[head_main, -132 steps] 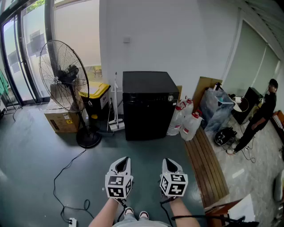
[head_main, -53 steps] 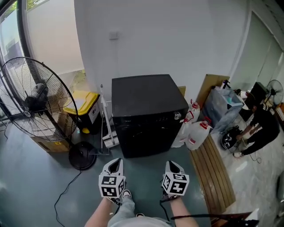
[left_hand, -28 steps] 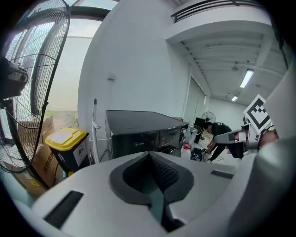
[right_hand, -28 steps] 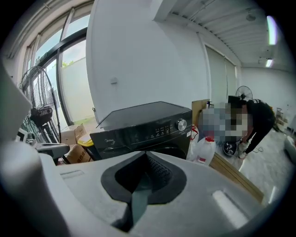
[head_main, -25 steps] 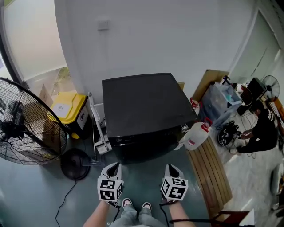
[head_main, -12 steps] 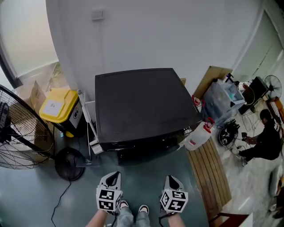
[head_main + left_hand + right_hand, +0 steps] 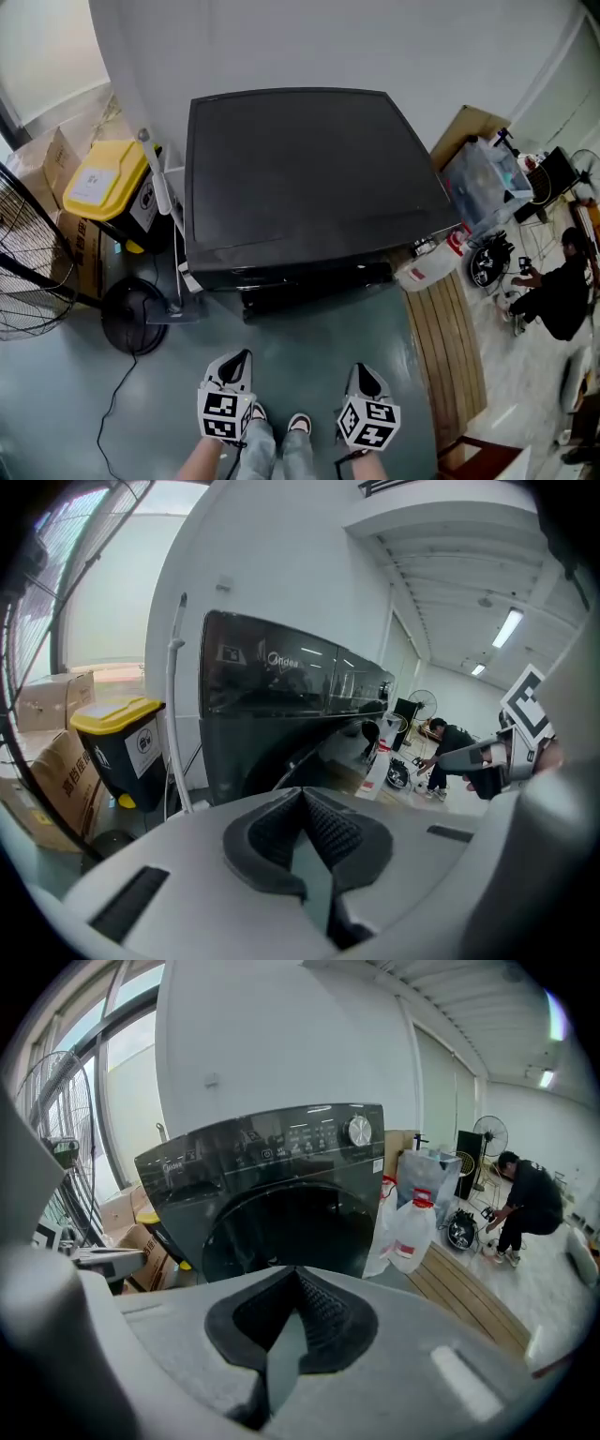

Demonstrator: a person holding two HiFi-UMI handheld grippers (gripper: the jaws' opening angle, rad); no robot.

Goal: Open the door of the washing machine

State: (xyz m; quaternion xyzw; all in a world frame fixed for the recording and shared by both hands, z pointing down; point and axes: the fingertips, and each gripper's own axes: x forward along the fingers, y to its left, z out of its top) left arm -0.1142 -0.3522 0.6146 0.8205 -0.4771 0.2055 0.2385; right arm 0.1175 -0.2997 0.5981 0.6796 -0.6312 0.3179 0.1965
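At the far left of the head view stands a wire-caged fan (image 7: 26, 272) on a round black base. Behind it are a cardboard box (image 7: 58, 157) and a black bin (image 7: 111, 187) with a yellow lid. A white pole (image 7: 159, 192) stands just beside the left side of the washing machine (image 7: 300, 159). The machine is a black front-loader set against the white wall in the middle of the view, seen mostly from above. Its round door (image 7: 281, 1227) fills the front below the control strip and looks closed in the right gripper view.

Low in the head view, the 2 grippers hang side by side over the grey-green floor (image 7: 56, 403), both well short of the machine's front. The left gripper (image 7: 241, 357) has its jaws together with nothing between them, and its own view looks past the machine's left front corner. The person's shoes (image 7: 298, 426) show between the 2 marker cubes. The right gripper (image 7: 362, 369) also has its jaws pressed together and empty, aimed at the door.

Right of the machine, a white jug (image 7: 431, 267) with a red cap stands at its front corner. Beside the jug, a slatted wooden board (image 7: 448, 347) lies on the floor. Behind that is a clear plastic bag (image 7: 483, 178), and at the far right another person (image 7: 561, 302) in dark clothes crouches.
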